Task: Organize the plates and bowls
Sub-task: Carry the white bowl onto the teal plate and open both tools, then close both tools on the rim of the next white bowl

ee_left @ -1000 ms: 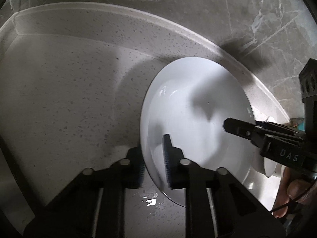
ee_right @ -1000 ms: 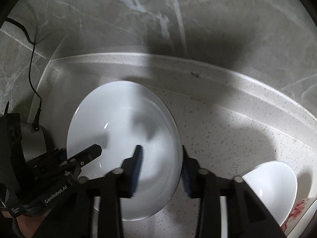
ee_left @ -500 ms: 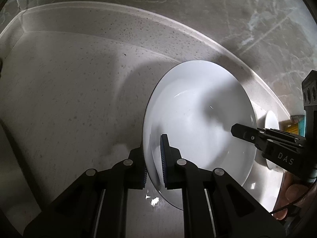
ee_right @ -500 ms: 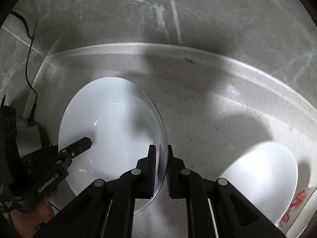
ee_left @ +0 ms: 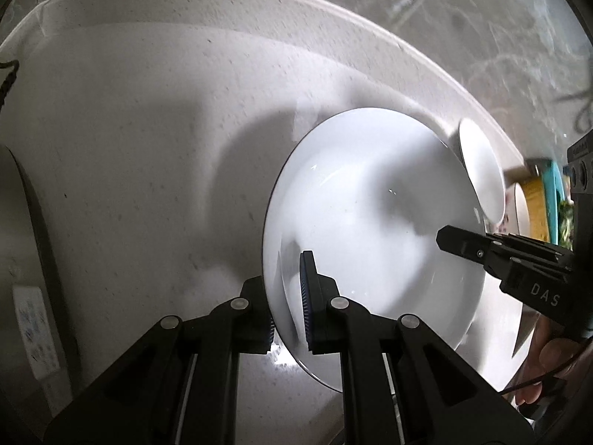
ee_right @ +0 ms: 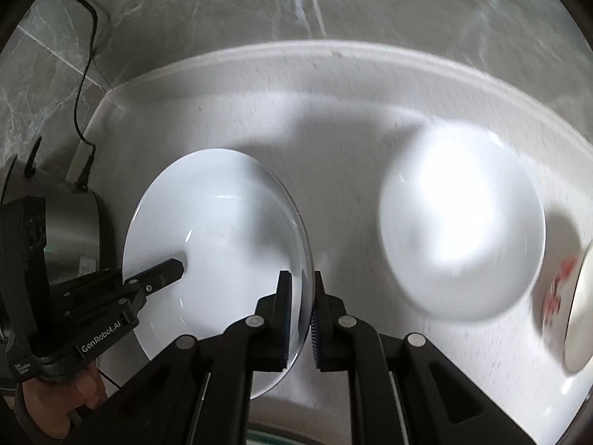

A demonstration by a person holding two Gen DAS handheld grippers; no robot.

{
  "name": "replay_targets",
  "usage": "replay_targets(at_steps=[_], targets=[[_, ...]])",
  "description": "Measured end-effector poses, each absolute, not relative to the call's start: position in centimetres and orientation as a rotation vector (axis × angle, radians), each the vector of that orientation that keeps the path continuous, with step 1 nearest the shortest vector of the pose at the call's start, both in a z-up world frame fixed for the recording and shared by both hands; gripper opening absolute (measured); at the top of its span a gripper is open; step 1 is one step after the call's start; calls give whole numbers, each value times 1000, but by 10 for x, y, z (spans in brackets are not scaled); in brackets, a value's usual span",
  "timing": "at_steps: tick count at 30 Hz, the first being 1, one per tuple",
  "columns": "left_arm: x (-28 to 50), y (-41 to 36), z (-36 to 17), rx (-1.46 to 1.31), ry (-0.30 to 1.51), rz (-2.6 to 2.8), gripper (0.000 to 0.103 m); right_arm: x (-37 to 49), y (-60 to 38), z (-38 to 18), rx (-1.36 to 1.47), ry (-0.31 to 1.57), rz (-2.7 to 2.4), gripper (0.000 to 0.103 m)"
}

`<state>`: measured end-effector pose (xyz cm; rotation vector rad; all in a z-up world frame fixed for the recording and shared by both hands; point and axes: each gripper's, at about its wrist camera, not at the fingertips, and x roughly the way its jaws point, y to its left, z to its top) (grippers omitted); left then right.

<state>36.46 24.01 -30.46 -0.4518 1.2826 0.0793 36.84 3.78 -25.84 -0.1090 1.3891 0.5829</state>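
Pale speckled stone makes up the desk (ee_right: 333,141), with a raised lip along its far edge and grey marbled wall tile behind. Nearest to me, both pairs of tongs grip one wide white plate (ee_left: 370,222), held between them above the desk. My left tongs (ee_left: 287,296) are pinched narrow on its left rim, one blue-ribbed pad inside the dish and the other beneath the edge. My right tongs (ee_right: 300,307) are pinched just as narrow on the opposite rim, the edge passing between the pads. The plate is shallow and holds nothing that I can make out, only reflections and the shadow of the tongs.

Further to the right, a white bowl (ee_right: 459,230) rests on the desk, well apart from the plate; it is blurred, and I see nothing in it. Beyond it, at the right edge, sits another dish with red markings (ee_right: 559,285), too smeared to read. On the far left a rounded metal appliance (ee_right: 70,218) stands near the wall corner, a black cable (ee_right: 83,74) rising from it up the tiles.
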Motion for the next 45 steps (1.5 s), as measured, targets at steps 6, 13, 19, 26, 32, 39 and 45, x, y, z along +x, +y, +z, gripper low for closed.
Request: replay_targets(at_steps=[6,13,19,26,32,39,45], targets=[[361,233,-311,-424,1293,70,9,359,25,-271,-70,1413,562,11],[362,228,-310,-394,1292,67,11,356,23,-276,-53,1404,570,14],[351,236,-294,-381,1246,125,43,349,15,-270,-18,1390,572,23],[353,247,-227,-386,1120,80,81,327,-40,-221,134,1273,529,48],[410,193,-200,-231,1179,-144,86,335,-122,-183,316,1168,411,53],[483,148,-224,-138,1267,-172,86,380,-144,-184,368,1164,420,55],[515,125,-264,-65,1343,-189,86,416,-126,-221,345,1247,415,55]])
